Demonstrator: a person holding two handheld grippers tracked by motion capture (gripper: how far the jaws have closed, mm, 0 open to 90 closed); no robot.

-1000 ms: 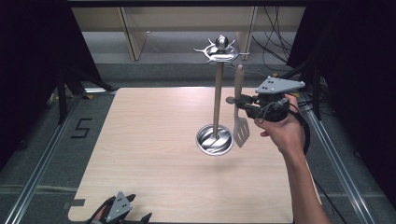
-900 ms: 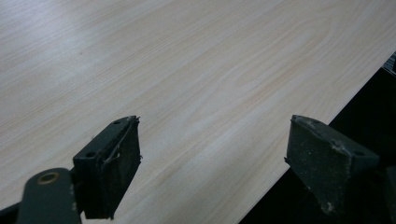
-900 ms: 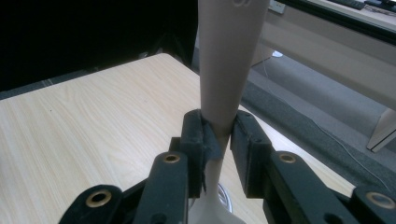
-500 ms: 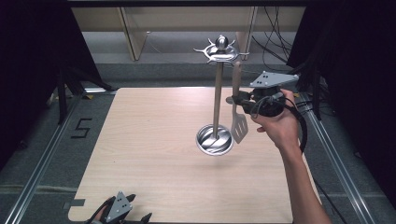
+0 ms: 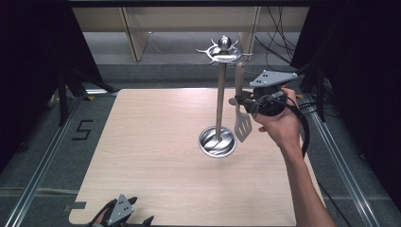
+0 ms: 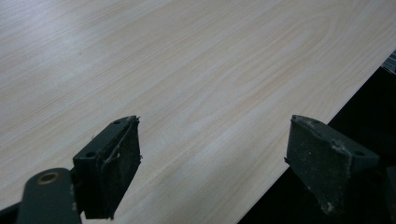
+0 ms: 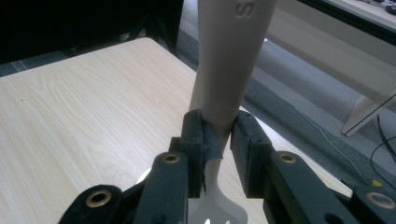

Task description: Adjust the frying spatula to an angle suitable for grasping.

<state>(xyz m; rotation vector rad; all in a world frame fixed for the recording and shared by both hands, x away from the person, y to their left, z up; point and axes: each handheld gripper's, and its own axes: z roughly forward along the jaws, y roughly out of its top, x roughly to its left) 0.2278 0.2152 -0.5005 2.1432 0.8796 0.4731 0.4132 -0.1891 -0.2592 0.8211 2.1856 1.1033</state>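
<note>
A metal utensil stand (image 5: 220, 99) rises from a round base (image 5: 217, 142) on the wooden table (image 5: 151, 142), with a ring of hooks (image 5: 223, 51) at its top. My right gripper (image 5: 239, 100) (image 7: 219, 140) is shut on the neck of a pale slotted spatula (image 5: 242, 125) (image 7: 229, 60). The spatula hangs upright just right of the pole, blade down above the base's rim and handle tip close under the hooks. My left gripper (image 5: 120, 215) (image 6: 215, 158) rests open at the table's near left edge, nothing between its jaws.
Metal rails (image 5: 42, 161) run along both sides of the table on grey floor. Cables (image 5: 279, 42) lie behind at the right. A wooden frame (image 5: 137, 38) stands beyond the far edge. A "5" marker (image 5: 81, 129) is on the floor at the left.
My right gripper has raised the spatula a little and drawn it slightly closer to the stand's pole. The left gripper has stayed put.
</note>
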